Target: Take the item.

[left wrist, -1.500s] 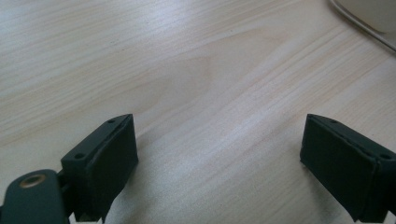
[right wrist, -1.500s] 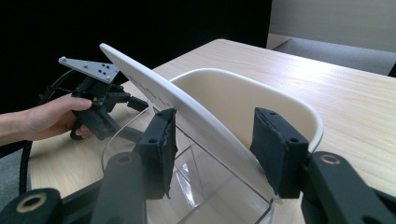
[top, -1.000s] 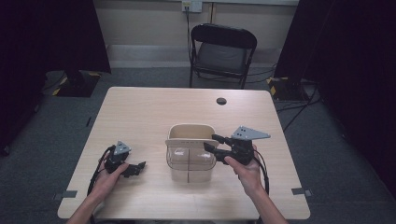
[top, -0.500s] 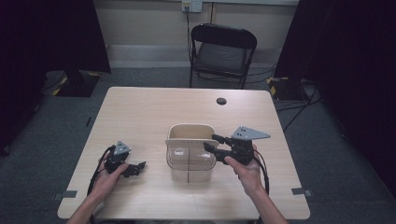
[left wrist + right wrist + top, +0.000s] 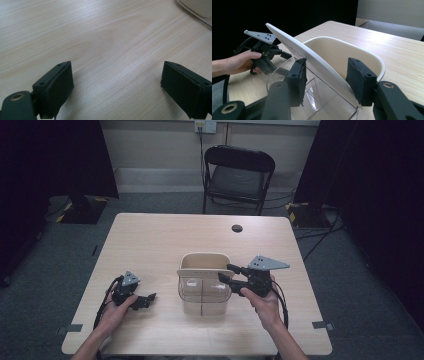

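Note:
A cream bin with a clear plastic front stands at the table's middle near the front. My right gripper reaches it from the right. In the right gripper view its jaws stand on either side of the bin's tilted white lid, with both pads against it, above the cream rim. My left gripper rests on the table left of the bin, a hand's width away from it. Its jaws are wide open over bare wood, and it also appears in the right gripper view.
A small black round cap sits in the table near its far edge. A black folding chair stands beyond the table. Cables trail from both grippers toward the front edge. Dark curtains hang at both sides.

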